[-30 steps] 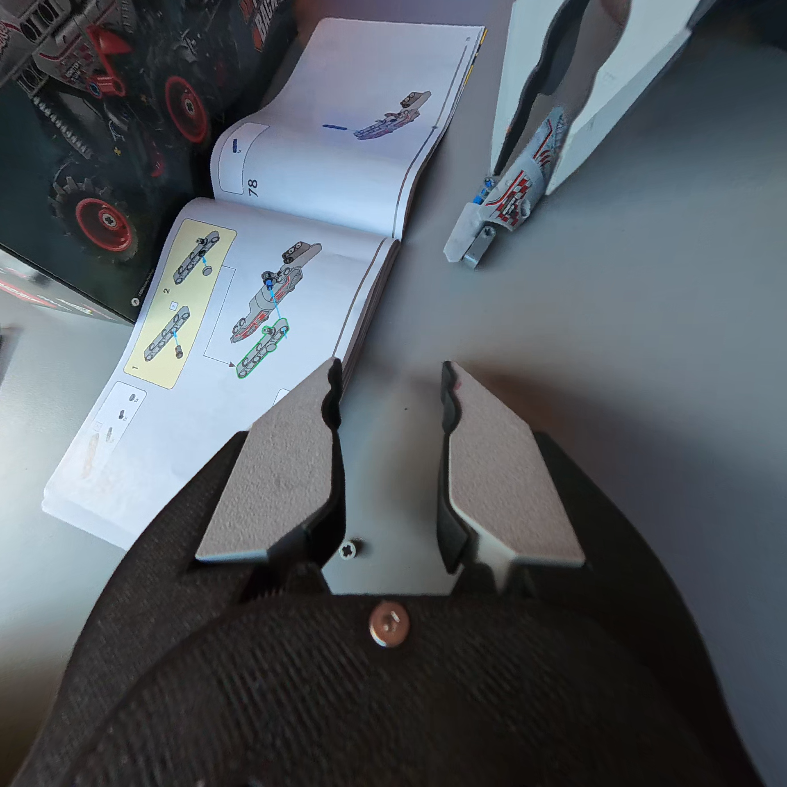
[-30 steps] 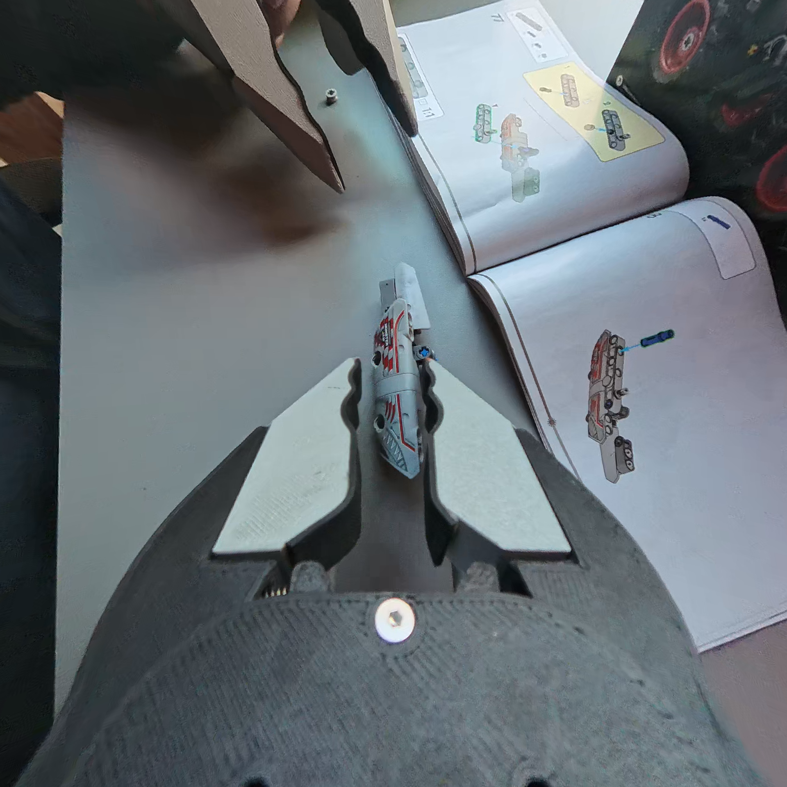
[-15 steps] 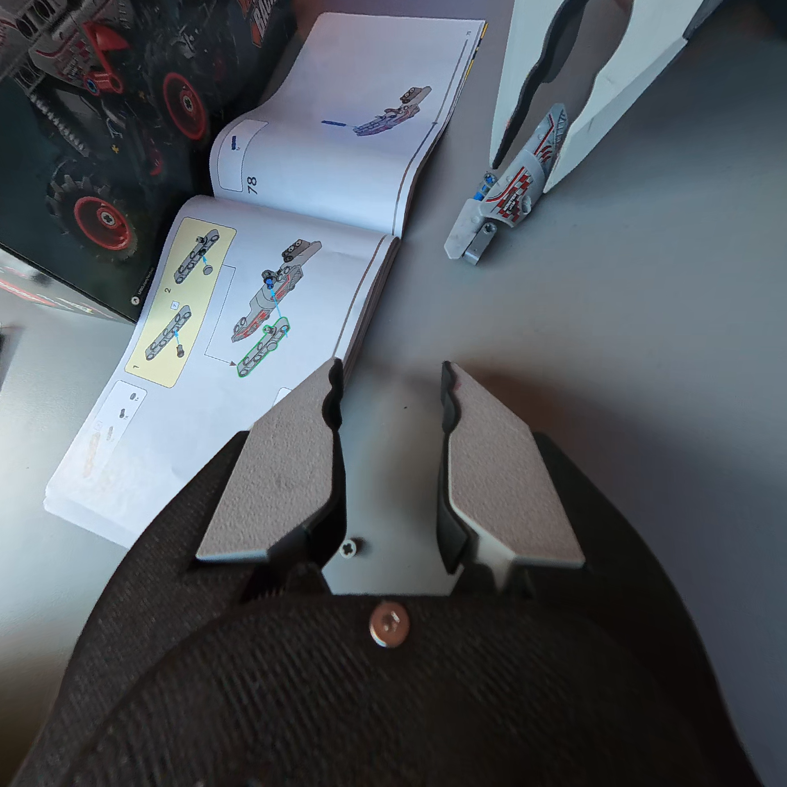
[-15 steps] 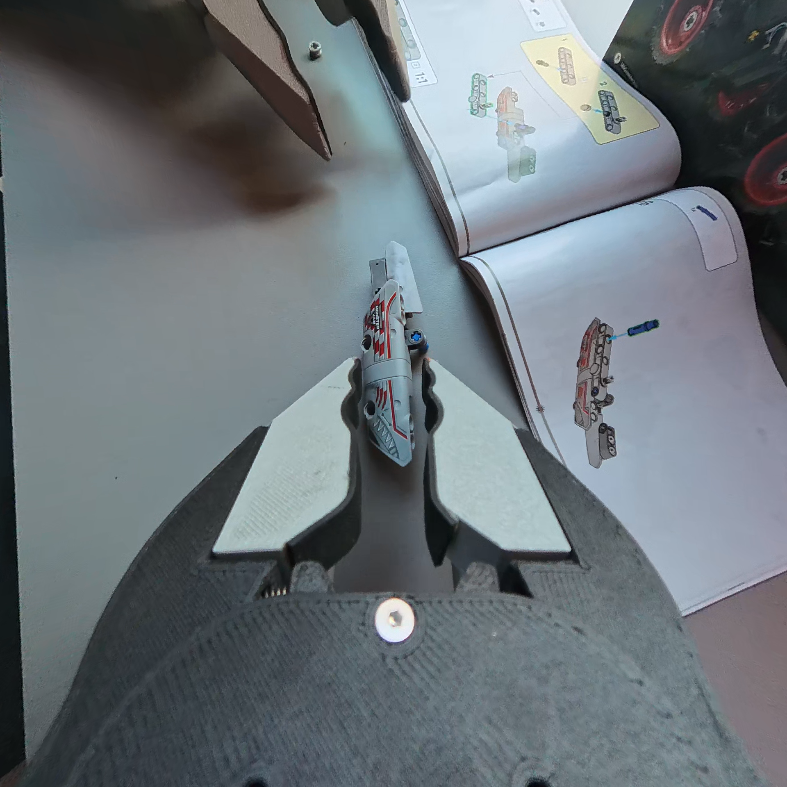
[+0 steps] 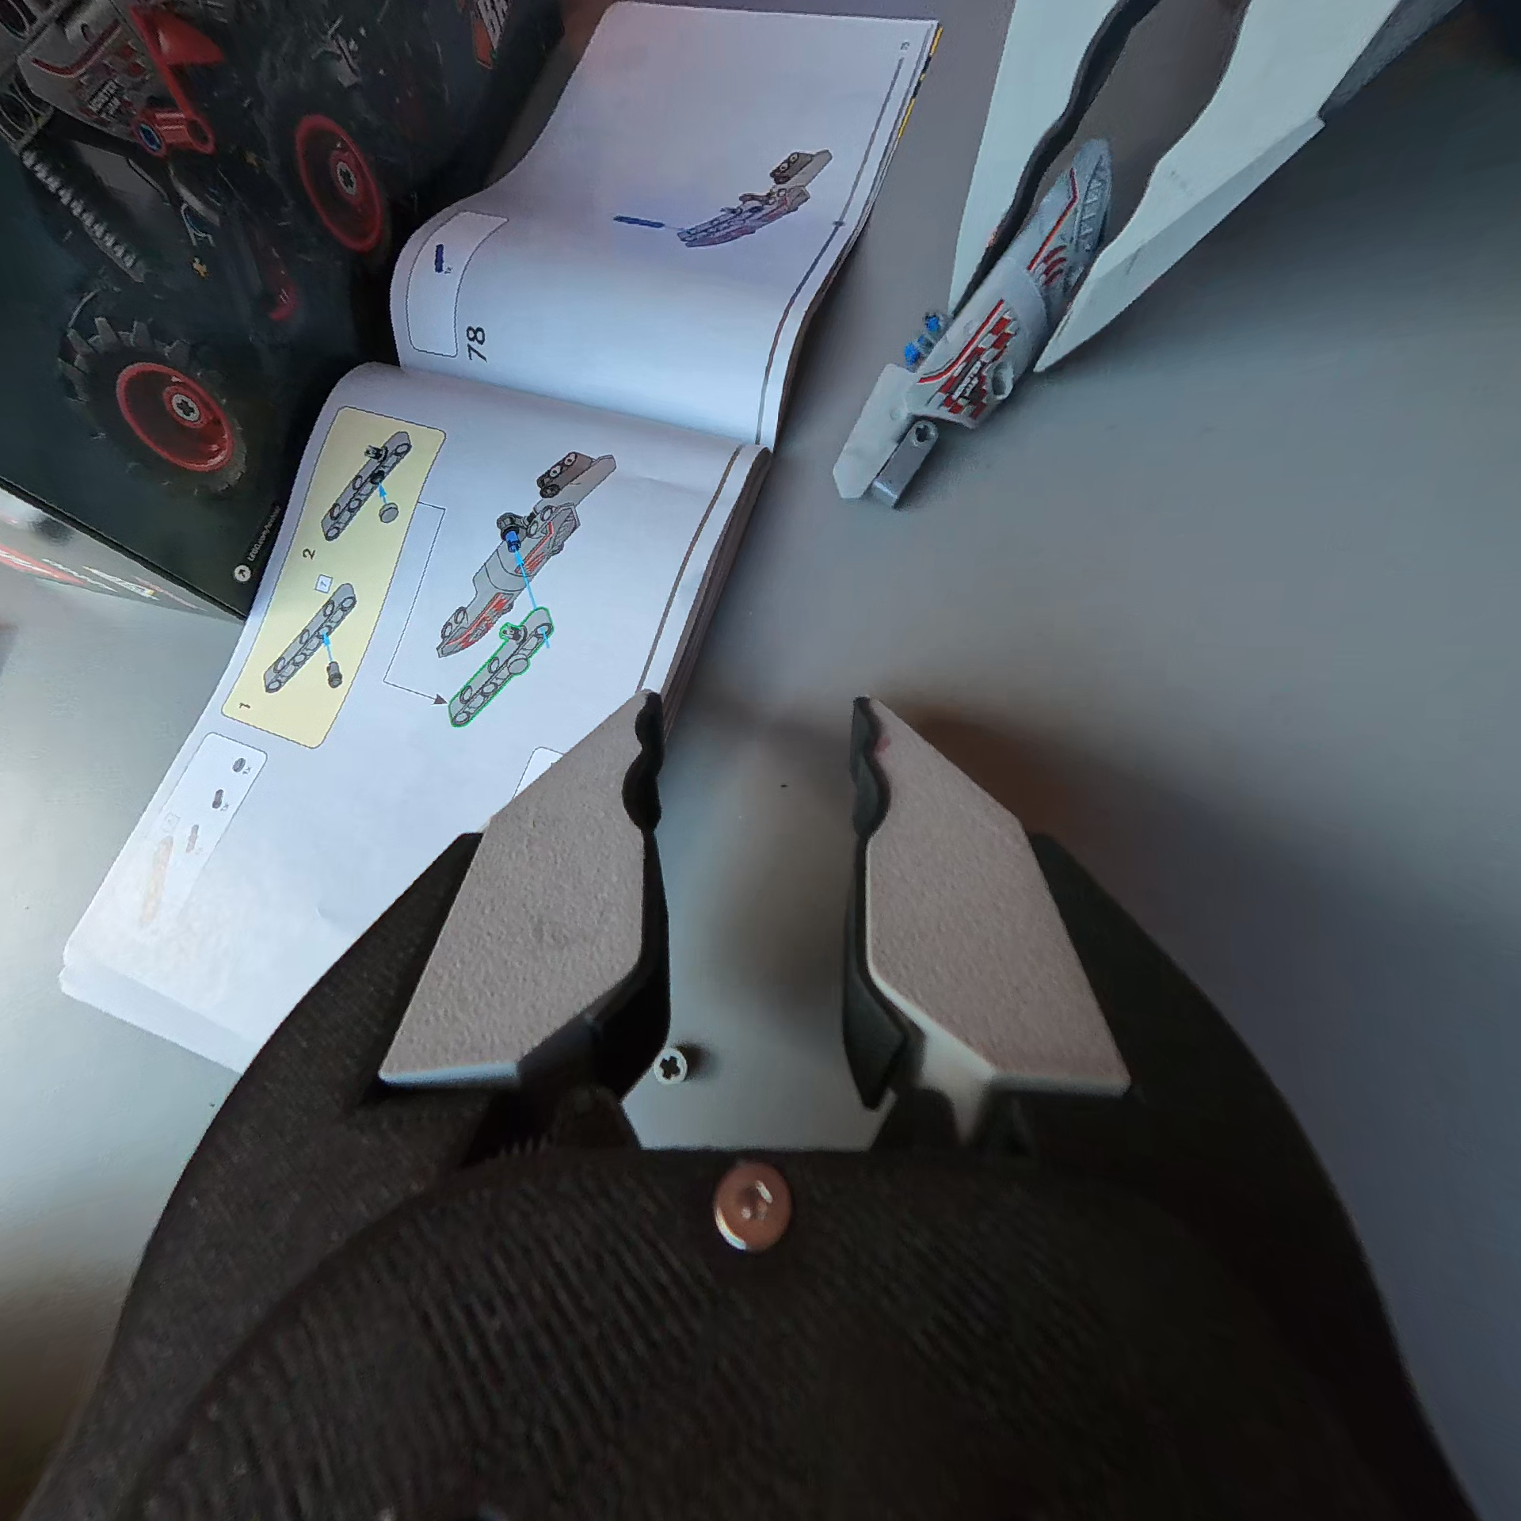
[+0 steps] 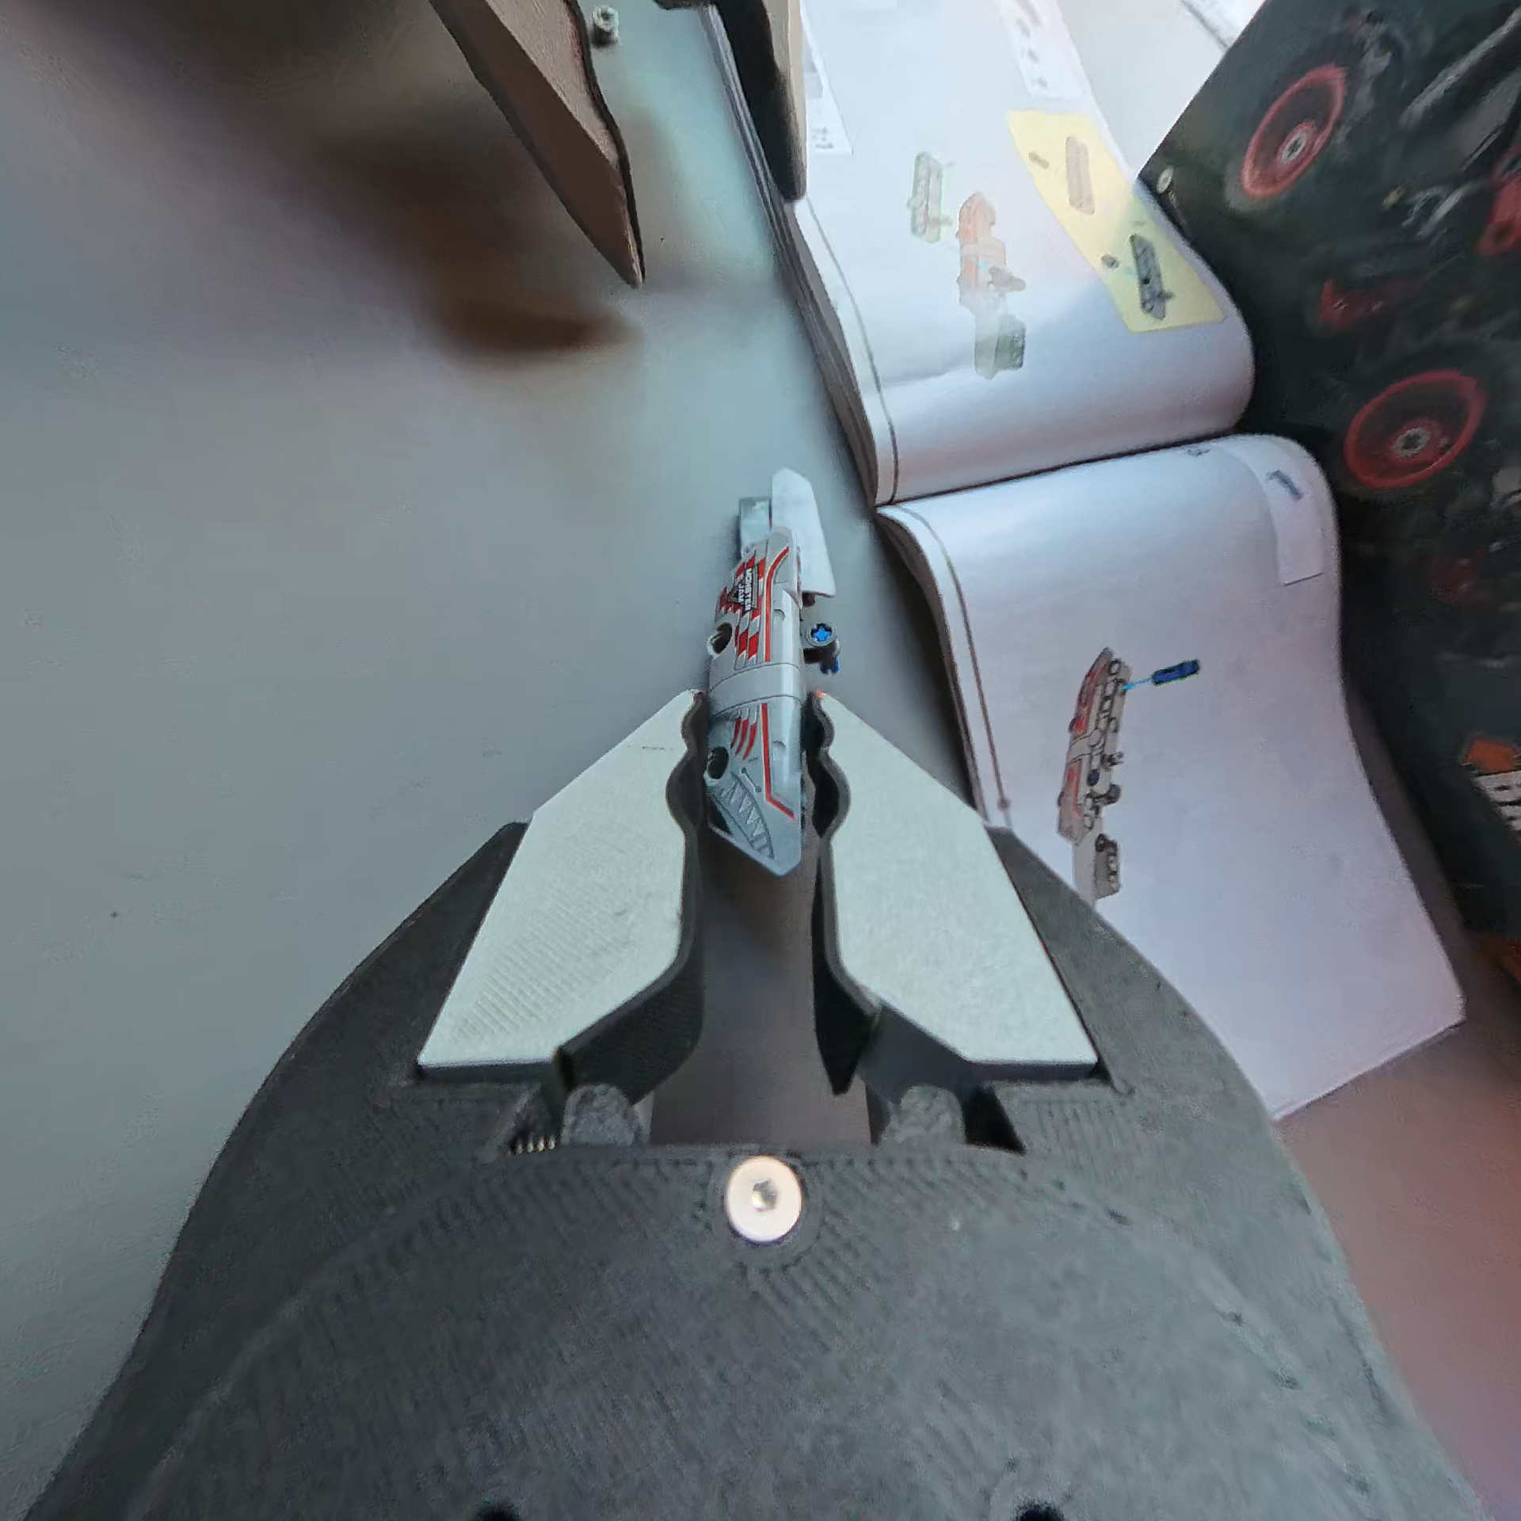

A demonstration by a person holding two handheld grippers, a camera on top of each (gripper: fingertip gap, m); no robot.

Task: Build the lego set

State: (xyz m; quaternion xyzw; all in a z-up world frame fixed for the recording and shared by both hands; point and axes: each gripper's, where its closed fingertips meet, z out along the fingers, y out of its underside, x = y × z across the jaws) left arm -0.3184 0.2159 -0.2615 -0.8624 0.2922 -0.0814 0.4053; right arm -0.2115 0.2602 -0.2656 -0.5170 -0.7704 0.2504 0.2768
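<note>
A grey lego assembly (image 6: 753, 642) with red and white stickers and a blue pin sits between the fingertips of my right gripper (image 6: 753, 708), which is shut on its rear end. Its front end rests on the grey table (image 6: 329, 576). The left wrist view shows the same assembly (image 5: 971, 362) held by the white right gripper (image 5: 998, 333) at the upper right. My left gripper (image 5: 753, 716) is open and empty, low over the table beside the instruction booklet (image 5: 576, 329). It also shows at the top of the right wrist view (image 6: 712, 239).
The open booklet (image 6: 1152, 741) lies just to the right of the assembly, its pages bulging upward. The dark lego box (image 5: 165, 247) with red-wheeled truck art stands behind the booklet and also shows in the right wrist view (image 6: 1399, 329).
The assembly has straightened between the right gripper's fingers and now fills the gap. The right gripper has shifted slightly. My left gripper has barely moved.
</note>
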